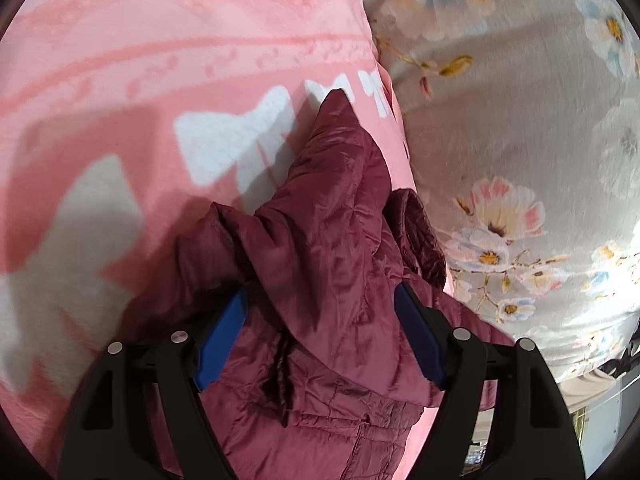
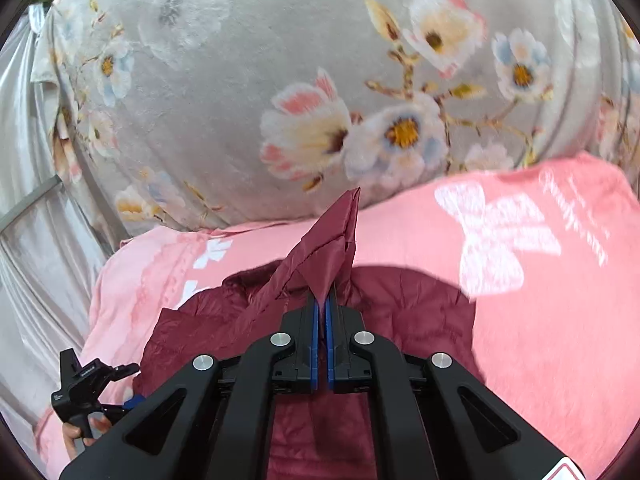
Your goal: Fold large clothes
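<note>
A maroon quilted jacket point(image 1: 328, 264) lies bunched on a pink blanket point(image 1: 140, 80). My left gripper point(image 1: 320, 304) is open, its blue pads point(image 1: 224, 340) on either side of a raised fold of the jacket. In the right wrist view the jacket point(image 2: 400, 300) lies on the pink blanket point(image 2: 540, 320). My right gripper point(image 2: 323, 304) is shut on a thin maroon edge of the jacket point(image 2: 336, 236), which stands up in a point past the fingertips. The other gripper point(image 2: 88, 384) shows at lower left, held by a hand.
A grey floral bedcover point(image 2: 320, 80) lies beyond the pink blanket; it also shows in the left wrist view point(image 1: 520, 140). A silvery curtain point(image 2: 36, 220) hangs at the left. The bed's edge and some room clutter point(image 1: 592, 408) show at lower right.
</note>
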Available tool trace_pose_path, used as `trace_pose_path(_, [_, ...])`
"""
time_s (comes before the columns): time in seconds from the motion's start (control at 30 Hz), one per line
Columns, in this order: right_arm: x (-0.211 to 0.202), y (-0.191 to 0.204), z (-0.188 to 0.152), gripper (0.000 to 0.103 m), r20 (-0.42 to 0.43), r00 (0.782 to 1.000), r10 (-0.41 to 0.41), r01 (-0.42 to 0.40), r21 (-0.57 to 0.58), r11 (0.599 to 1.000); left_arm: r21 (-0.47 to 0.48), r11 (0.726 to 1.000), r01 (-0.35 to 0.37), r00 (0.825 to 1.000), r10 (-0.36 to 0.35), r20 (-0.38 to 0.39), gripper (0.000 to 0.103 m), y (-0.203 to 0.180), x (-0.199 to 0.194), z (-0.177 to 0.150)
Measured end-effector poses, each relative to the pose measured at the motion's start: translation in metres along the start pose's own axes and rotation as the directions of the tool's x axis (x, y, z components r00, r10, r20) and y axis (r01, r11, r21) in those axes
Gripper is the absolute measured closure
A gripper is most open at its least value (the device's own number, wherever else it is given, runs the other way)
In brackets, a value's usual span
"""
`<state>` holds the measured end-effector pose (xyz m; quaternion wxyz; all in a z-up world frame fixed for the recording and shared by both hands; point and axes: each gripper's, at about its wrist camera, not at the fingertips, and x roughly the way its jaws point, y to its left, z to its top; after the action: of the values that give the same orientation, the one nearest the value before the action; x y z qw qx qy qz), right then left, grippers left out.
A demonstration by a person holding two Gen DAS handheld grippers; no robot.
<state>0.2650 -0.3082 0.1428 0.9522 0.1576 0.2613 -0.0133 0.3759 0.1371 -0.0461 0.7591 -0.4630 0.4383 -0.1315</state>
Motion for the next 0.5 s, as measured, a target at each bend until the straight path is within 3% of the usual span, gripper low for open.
trace_pose_path(0.07, [-0.002, 0.0, 0.01, 0.101, 0.012, 1.0, -0.022, 0.022, -0.026, 0.999, 0.012, 1.0, -0.026, 1.0, 0.026, 0.008, 0.031, -0.002, 0.005, 0.001])
trace_pose_path(0.17, [-0.003, -0.01, 0.006, 0.101, 0.003, 0.999, -0.044, 0.044, -0.022, 0.999, 0.075, 0.99, -0.121, 0.992, 0.118, 0.052, 0.047, -0.008, 0.008, 0.005])
trace_pose_path(0.23, [0.003, -0.021, -0.005, 0.101, -0.028, 0.998, -0.059, 0.059, -0.007, 0.998, 0.115, 0.977, -0.179, 0.983, 0.171, 0.074, 0.069, -0.011, 0.009, 0.005])
trace_pose_path(0.27, [0.01, -0.03, -0.018, 0.101, -0.063, 0.996, -0.07, 0.071, 0.005, 0.997, 0.141, 0.965, -0.22, 0.974, 0.209, 0.088, 0.075, -0.012, 0.01, 0.004])
trace_pose_path(0.33, [0.028, -0.044, -0.043, 0.101, -0.142, 0.988, -0.065, 0.071, 0.036, 0.997, 0.176, 0.94, -0.293, 0.953, 0.272, 0.136, 0.096, -0.013, 0.007, 0.001])
trace_pose_path(0.47, [0.058, -0.055, -0.091, 0.101, -0.247, 0.965, -0.084, 0.097, 0.042, 0.994, 0.225, 0.882, -0.414, 0.897, 0.355, 0.262, 0.101, -0.016, -0.008, -0.004])
trace_pose_path(0.5, [0.065, -0.056, -0.101, 0.101, -0.263, 0.96, -0.096, 0.108, 0.033, 0.994, 0.233, 0.874, -0.426, 0.893, 0.365, 0.264, 0.101, -0.015, -0.008, -0.003])
